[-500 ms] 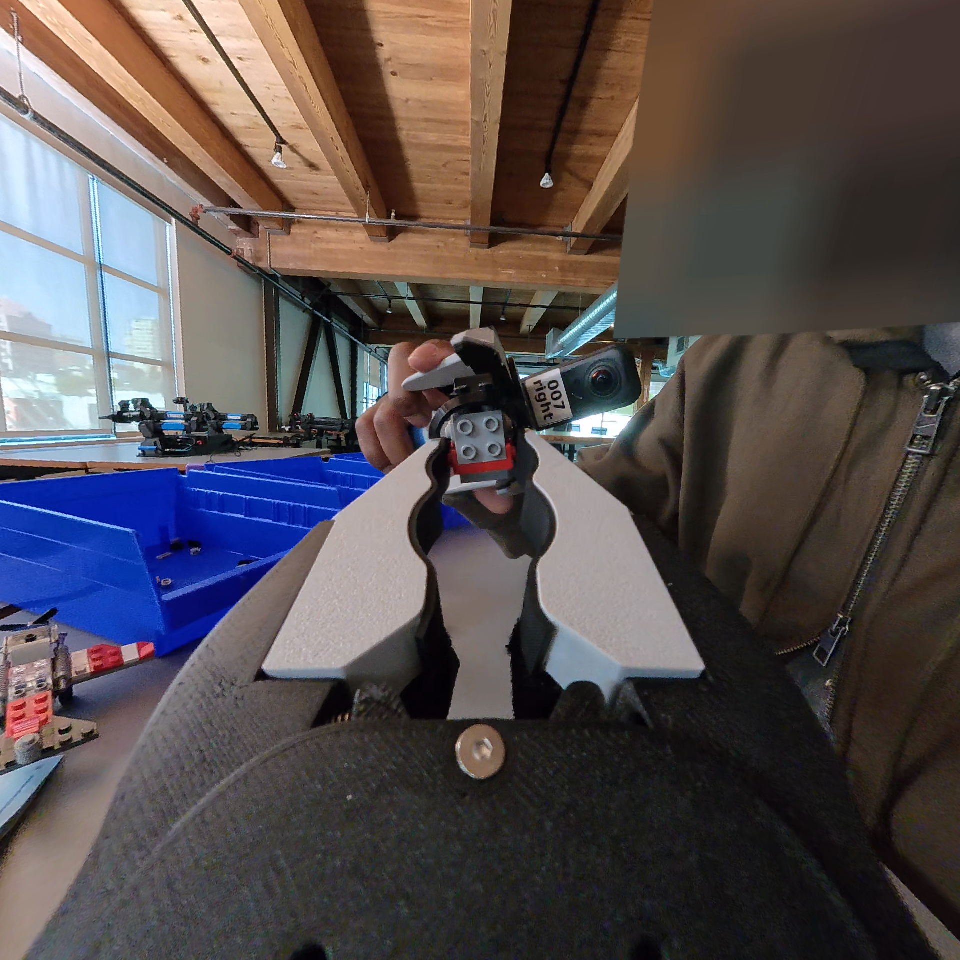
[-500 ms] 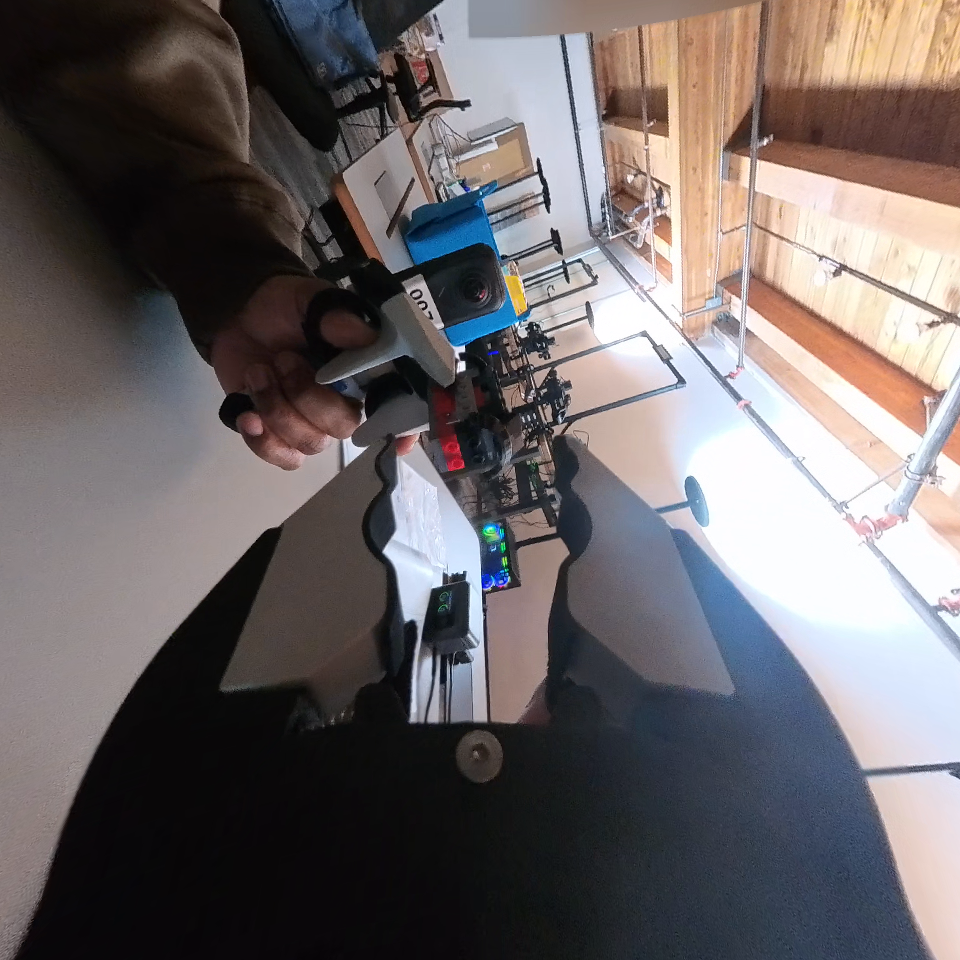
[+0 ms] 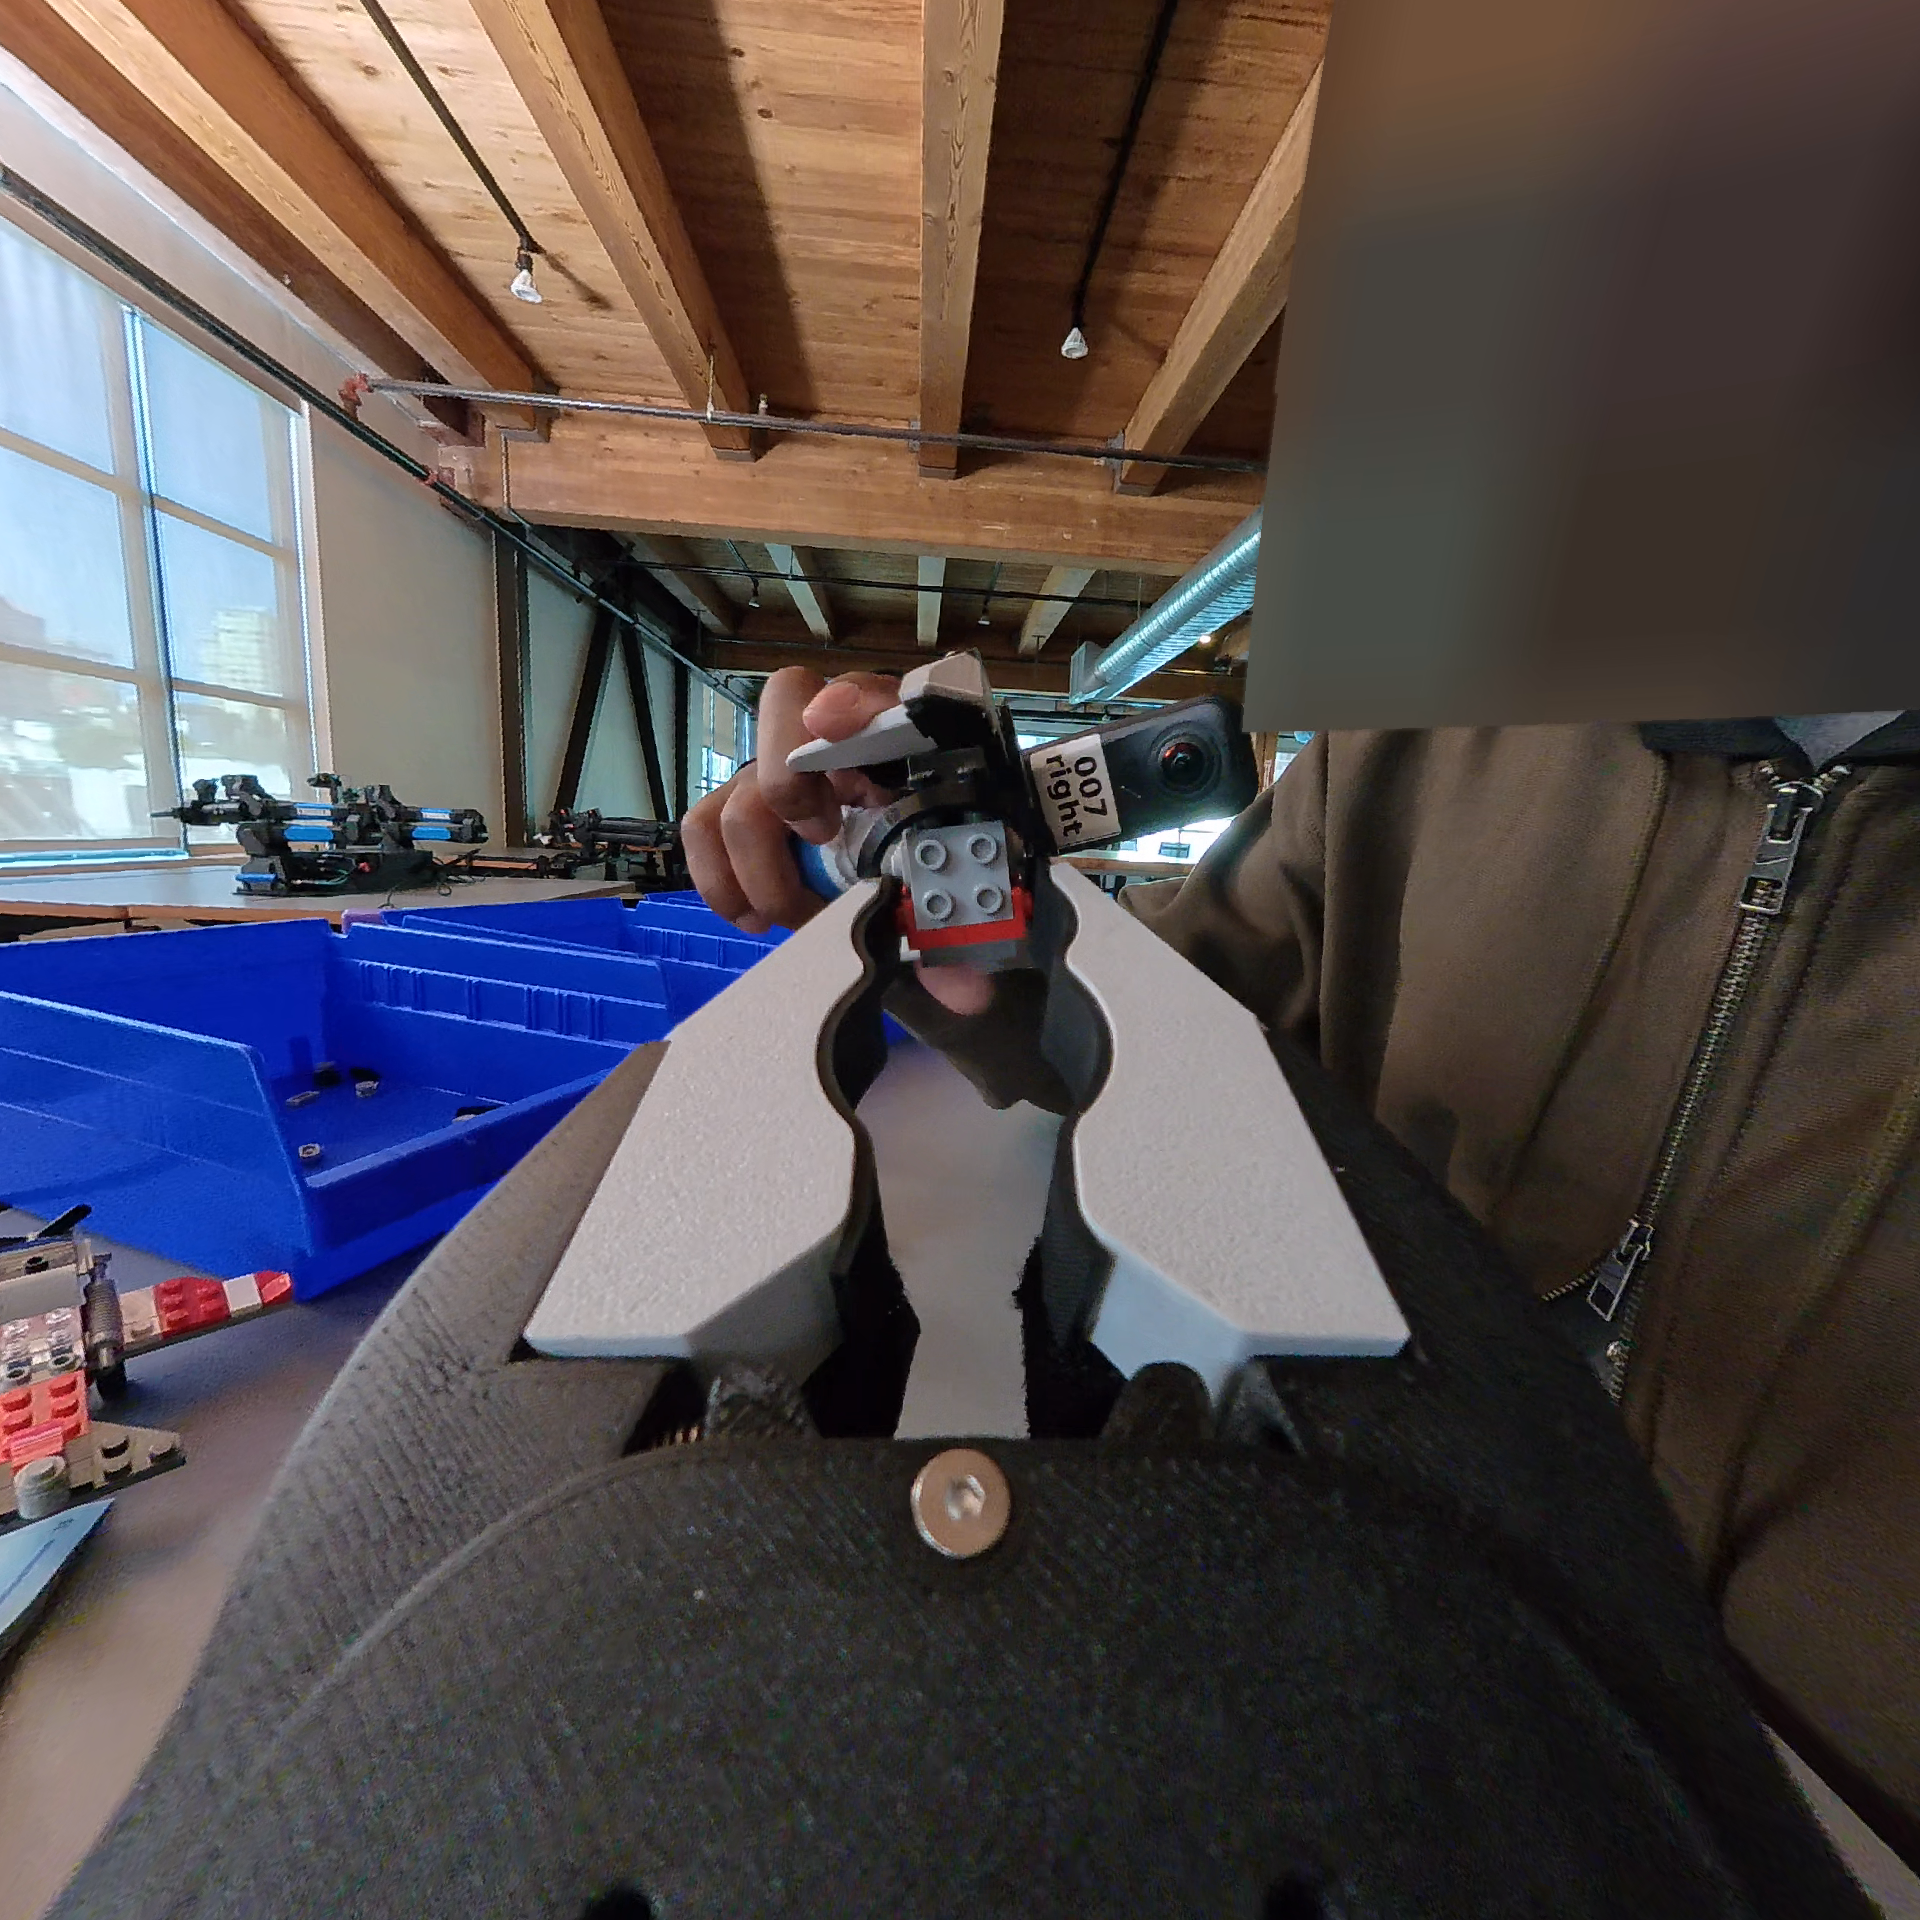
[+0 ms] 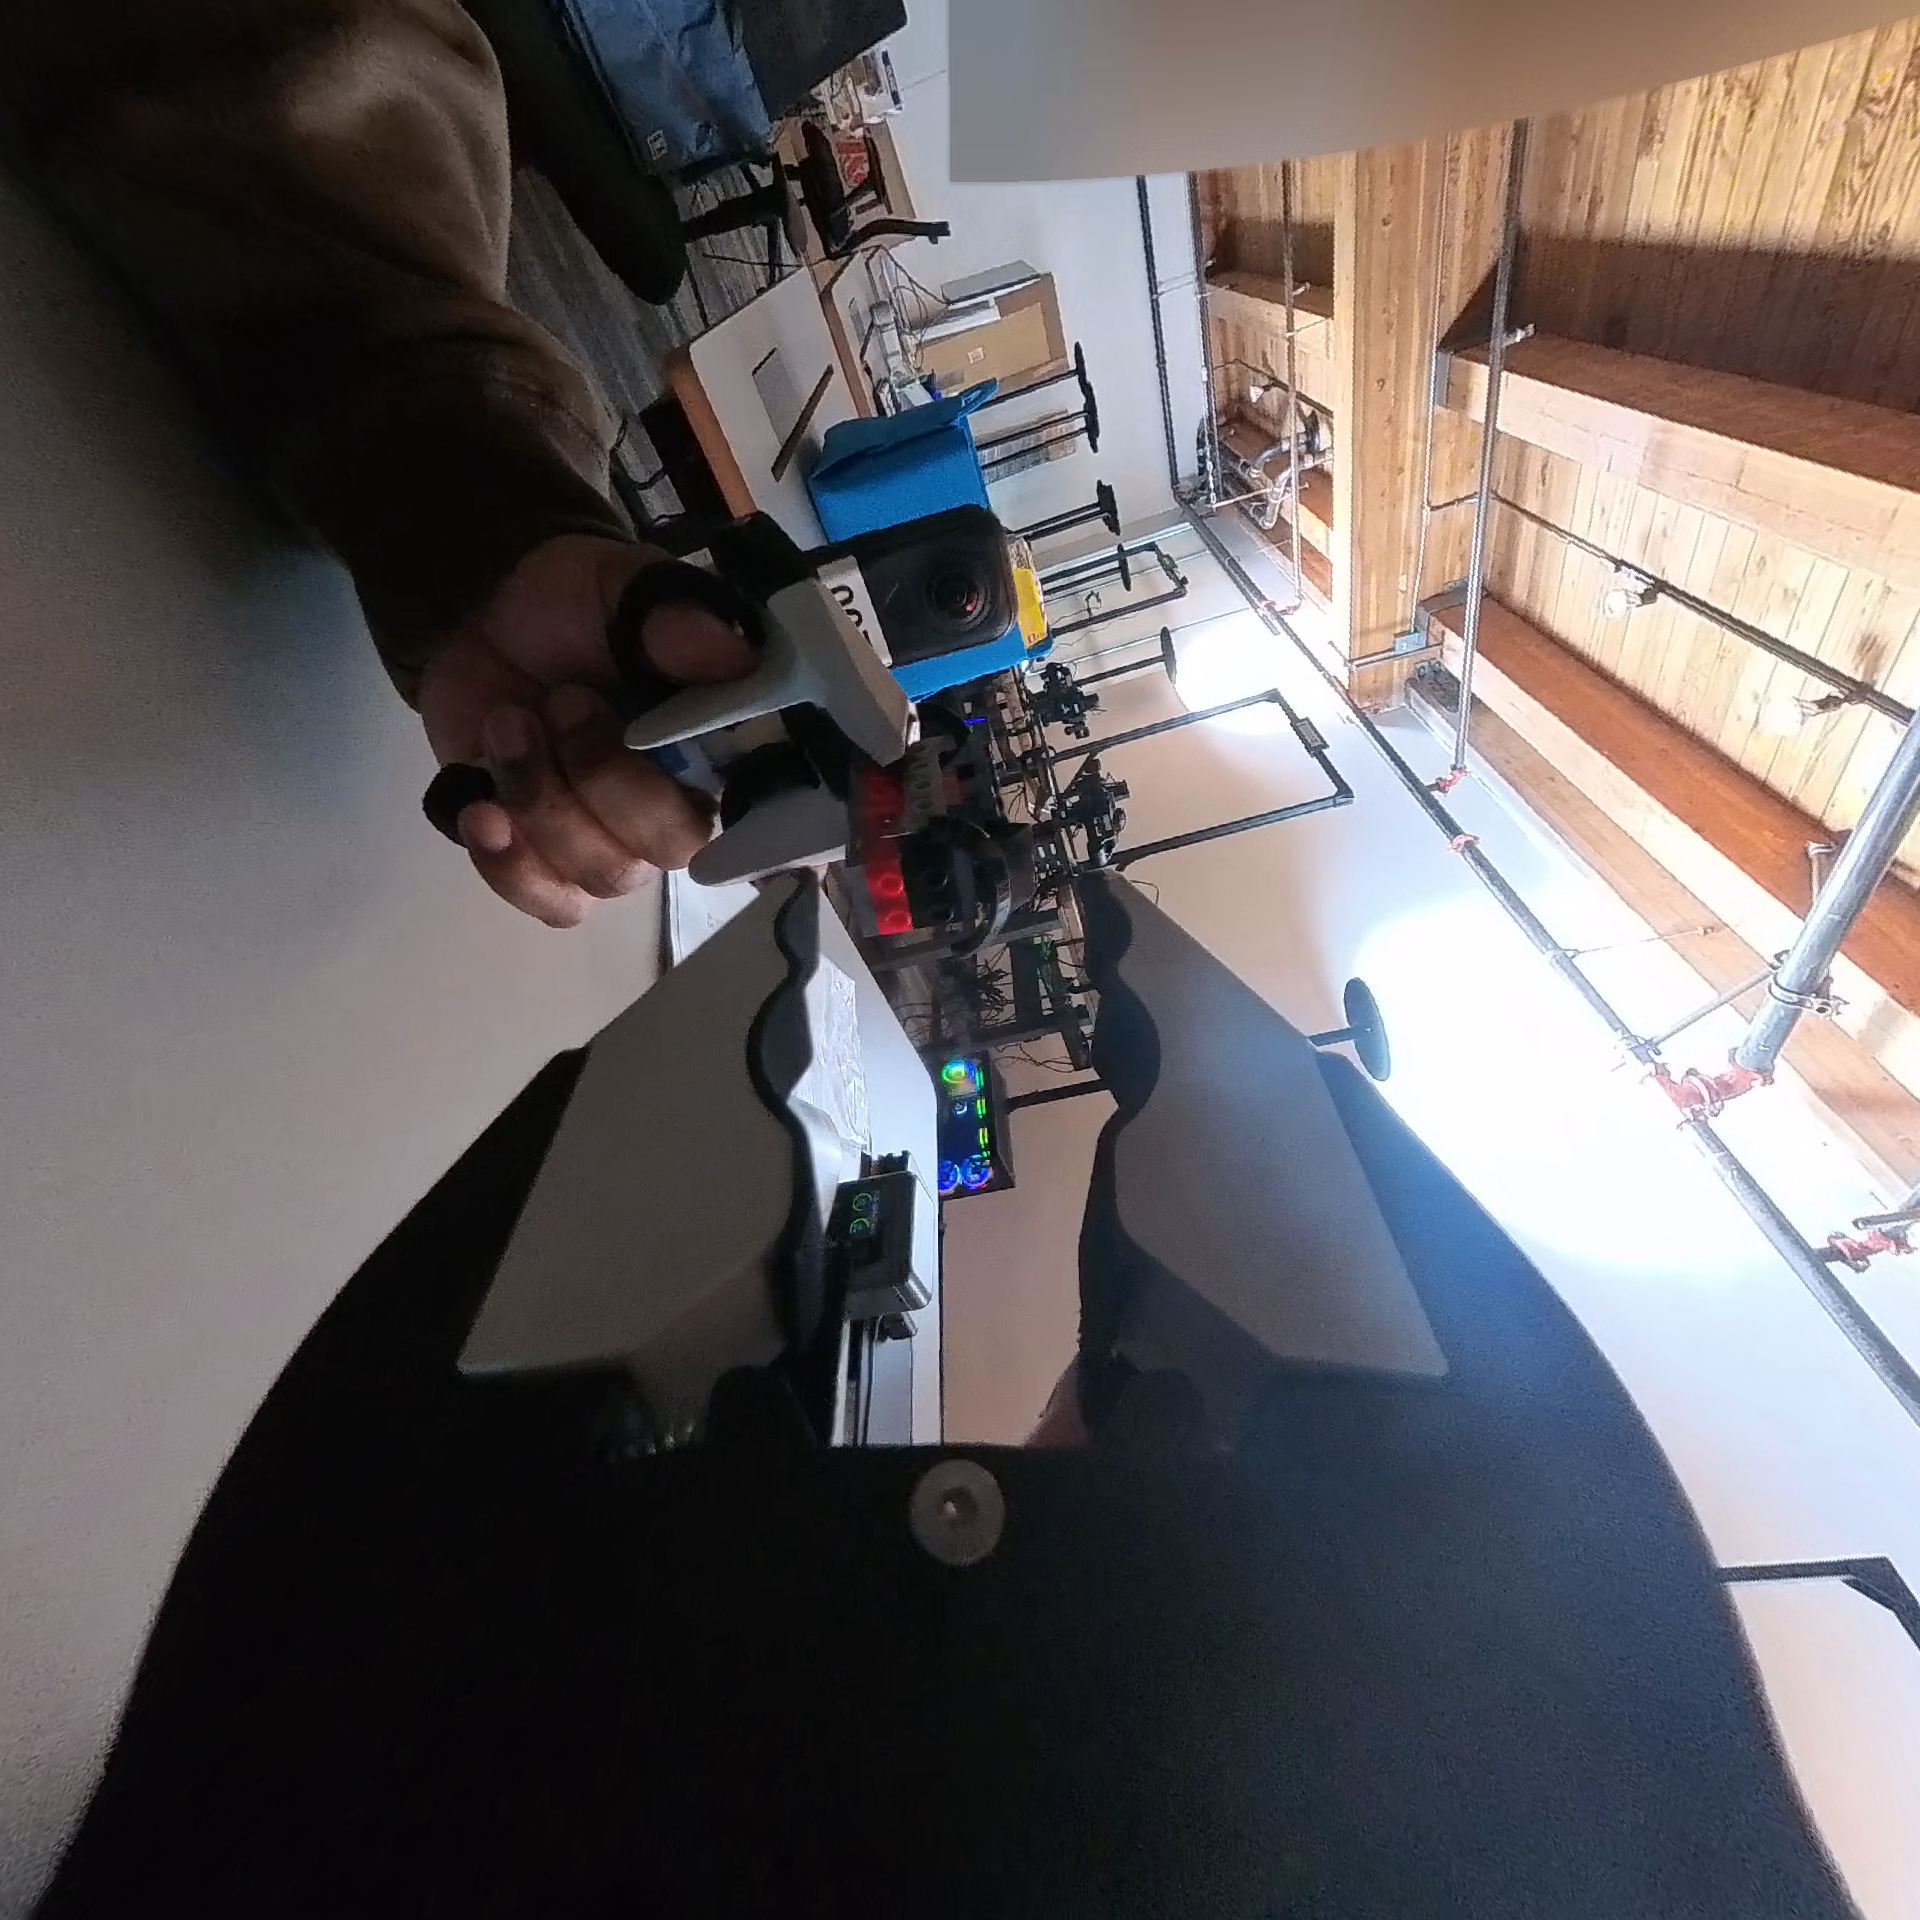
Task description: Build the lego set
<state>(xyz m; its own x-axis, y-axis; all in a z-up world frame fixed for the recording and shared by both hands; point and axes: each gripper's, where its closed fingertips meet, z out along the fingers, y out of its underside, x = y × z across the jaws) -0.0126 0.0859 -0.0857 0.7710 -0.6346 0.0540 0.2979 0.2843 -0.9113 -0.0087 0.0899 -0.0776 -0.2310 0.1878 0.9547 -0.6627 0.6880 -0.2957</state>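
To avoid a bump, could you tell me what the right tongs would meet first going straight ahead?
Probably the red-and-grey brick assembly held in the left tongs, though depth is unclear.

Left gripper (image 3: 961, 914): I hold a brick block (image 3: 961, 894) at its tips, at 12 o'clock.
Right gripper (image 3: 940, 748): just behind the block.
Bins (image 3: 312, 1039): at 9 o'clock, on the table (image 3: 208, 1558).
Brick model (image 3: 62, 1371): before the bins, at 8 o'clock.
Person's jacket (image 3: 1558, 1039): at 3 o'clock.
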